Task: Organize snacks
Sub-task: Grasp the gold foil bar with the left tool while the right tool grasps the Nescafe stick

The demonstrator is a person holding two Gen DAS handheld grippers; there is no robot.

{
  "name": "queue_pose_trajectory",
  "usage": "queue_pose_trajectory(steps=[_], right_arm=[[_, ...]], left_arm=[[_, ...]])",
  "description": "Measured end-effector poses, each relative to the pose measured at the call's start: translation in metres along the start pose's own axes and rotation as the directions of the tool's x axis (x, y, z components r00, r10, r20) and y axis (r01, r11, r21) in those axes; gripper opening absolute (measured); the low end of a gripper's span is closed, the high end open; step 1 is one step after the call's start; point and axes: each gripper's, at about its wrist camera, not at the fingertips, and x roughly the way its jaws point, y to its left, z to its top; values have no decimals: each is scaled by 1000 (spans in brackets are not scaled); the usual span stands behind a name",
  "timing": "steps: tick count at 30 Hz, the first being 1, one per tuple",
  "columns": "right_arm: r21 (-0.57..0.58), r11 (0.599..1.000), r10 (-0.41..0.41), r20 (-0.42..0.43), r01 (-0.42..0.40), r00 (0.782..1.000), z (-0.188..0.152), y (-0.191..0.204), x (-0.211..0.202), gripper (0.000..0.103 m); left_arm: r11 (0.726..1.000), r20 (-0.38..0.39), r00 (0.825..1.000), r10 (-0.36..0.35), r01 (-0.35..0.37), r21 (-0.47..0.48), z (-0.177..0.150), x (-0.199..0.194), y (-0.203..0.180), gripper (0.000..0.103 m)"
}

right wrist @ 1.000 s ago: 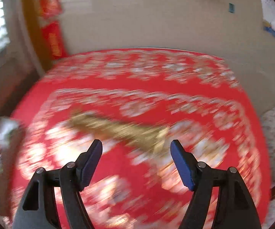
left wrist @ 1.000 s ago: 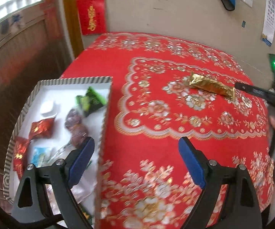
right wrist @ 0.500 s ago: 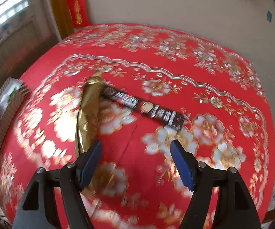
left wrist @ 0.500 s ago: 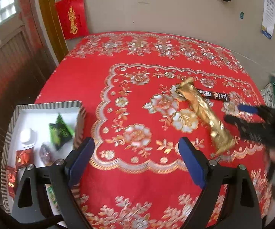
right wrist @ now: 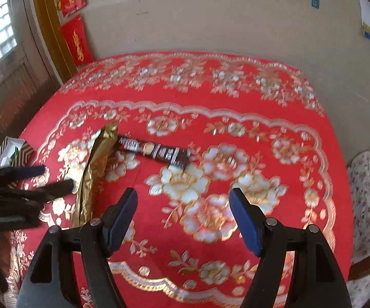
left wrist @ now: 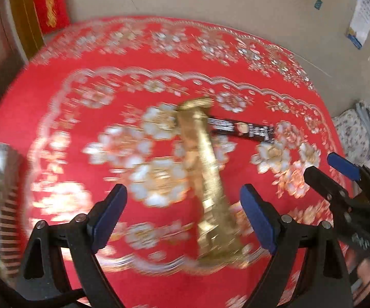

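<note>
Gold pkt (left wrist: pixel 205 177) lengthwise, away from cam

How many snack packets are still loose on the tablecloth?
2: the gold packet lying left of centre, and the dark stick packet touching its far end. Others may sit outside view.

A long gold foil packet (left wrist: pixel 206 169) lies flat on the red floral worktop (right wrist: pixel 236 107). A dark stick sachet (right wrist: pixel 155 151) lies crosswise at its far end, touching it.

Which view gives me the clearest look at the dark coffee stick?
Right wrist view: the dark coffee stick lies sharp and nearly whole. In the left wrist view it is blurred, its near end hidden behind the gold packet.
</note>
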Motion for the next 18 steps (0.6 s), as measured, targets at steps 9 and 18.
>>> queue_pose_trajectory(steps=[9,18], right_arm=[[-184,981,63,-10,-63,998,27,0,43,78],[-454,887,83,-23,-84,996,45,52,86,78]], left_arm=[[998,-24,998,59,-58,33,5,37,-2,77],[996,-35,997,66,-64,65,-4,14,31,48]])
